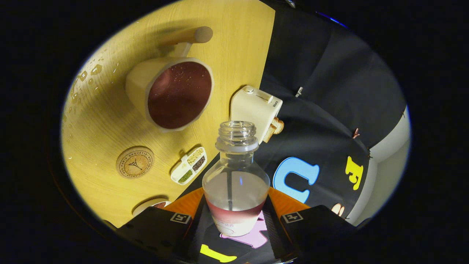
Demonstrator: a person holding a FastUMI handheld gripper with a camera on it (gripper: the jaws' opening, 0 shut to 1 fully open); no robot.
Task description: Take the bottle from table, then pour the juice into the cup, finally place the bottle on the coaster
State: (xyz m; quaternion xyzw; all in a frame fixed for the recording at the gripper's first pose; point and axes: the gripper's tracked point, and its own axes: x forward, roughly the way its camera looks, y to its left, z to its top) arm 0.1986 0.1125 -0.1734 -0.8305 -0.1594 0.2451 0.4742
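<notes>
Between the two fingers of the gripper (234, 220) sits the bottle (236, 176). Both fingers press on its sides near the bottom, so the gripper is closed tight around it. The bottle has no cap. Its open mouth points away from the gripper, toward 12 o'clock. A little red juice is left at the bottom of the bottle, close to the fingers.

Beyond the bottle, at about 11 o'clock from its mouth, is the cup (176, 95). It is well apart from the bottle and looks full of dark red juice. Small drops shine on the counter (110, 117) near it. My guess is that the pouring is done or almost done.

At about 9 o'clock from the bottle lies the round coaster (135, 162). It is bare. A small tray of seeds (189, 165) lies between the coaster and the bottle. A pale toaster (256, 110) with bread in it sits just past the bottle's mouth, at about 1 o'clock.

The step now looks like putting the bottle on the coaster. To do it well, keep the squeeze firm, hold the bottle straight up so nothing spills, and steer past the seed tray. Set the bottom flat in the middle of the coaster, then let go slowly.
</notes>
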